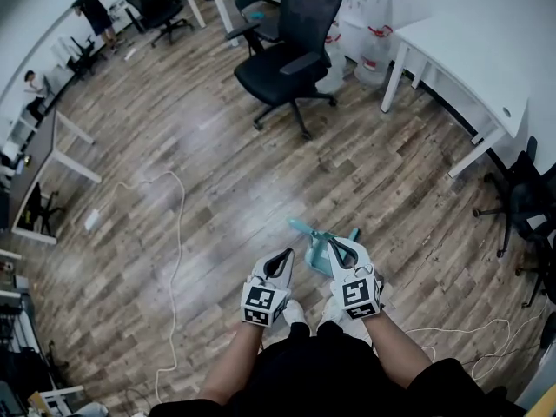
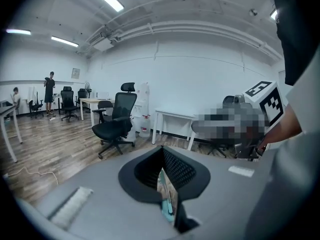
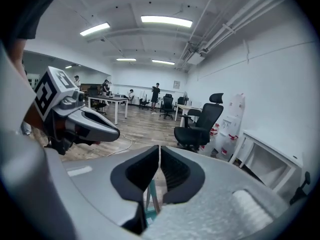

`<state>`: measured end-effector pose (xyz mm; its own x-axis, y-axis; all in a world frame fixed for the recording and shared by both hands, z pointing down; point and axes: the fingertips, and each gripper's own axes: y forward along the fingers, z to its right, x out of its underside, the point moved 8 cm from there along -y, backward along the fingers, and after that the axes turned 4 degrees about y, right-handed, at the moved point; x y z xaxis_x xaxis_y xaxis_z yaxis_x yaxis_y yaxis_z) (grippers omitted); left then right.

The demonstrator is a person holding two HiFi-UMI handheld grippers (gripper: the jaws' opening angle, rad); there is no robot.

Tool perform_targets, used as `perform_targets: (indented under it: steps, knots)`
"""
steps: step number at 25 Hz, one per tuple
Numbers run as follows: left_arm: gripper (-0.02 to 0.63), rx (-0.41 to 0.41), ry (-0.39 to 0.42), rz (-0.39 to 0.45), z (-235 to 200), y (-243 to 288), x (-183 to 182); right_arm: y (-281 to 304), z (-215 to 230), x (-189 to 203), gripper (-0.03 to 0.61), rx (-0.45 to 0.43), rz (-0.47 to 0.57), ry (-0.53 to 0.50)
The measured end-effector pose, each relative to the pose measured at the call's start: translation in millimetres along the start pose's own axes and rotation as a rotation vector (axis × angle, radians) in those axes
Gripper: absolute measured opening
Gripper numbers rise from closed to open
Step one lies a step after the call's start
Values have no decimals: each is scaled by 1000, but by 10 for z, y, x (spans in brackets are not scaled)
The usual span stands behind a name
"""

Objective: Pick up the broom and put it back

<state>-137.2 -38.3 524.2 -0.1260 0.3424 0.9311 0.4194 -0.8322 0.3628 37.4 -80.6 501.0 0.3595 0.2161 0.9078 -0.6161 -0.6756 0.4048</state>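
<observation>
A teal broom and dustpan set lies on the wood floor just ahead of both grippers, its handle pointing up-left. My left gripper hangs above its left side with the jaws together. My right gripper hangs above its right side, also with the jaws together. In the left gripper view the fingertips meet, and a teal sliver of the set shows through the gap below them. In the right gripper view the fingertips nearly touch, with teal bars seen below. I see nothing between either pair of pads.
A black office chair stands ahead on the floor. A white desk runs along the right wall, with water bottles beside it. A white cable trails at left. Another dark chair sits far right. People are at the far left.
</observation>
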Motion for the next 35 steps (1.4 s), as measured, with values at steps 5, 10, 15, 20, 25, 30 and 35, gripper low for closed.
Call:
perform_targets:
  steps: [5,10,15,20,25,30,35]
  knots:
    - [19,10,34,56,-27,16,-241,-153,126,-189,5,55,57,0]
    - [19,30,59,115,-9,-74,-477,-316,177,-344,3,104,121,25]
    - [19,45,118,185,40,-169,-688,-477,264,-511,3,158,185,26]
    - [18,44,134,240,79,-268,-842,-603,300,-687,2,194,231,7]
    - [18,44,126,226,114,-325,-925,-641,278,-778,2,192,256,-6]
    - [18,34,143,237,132,-368,-900,-665,226,-775,2,187,248,-15]
    - [19,31,143,247,110,-393,-853,-664,190,-766,2,186,237,-13]
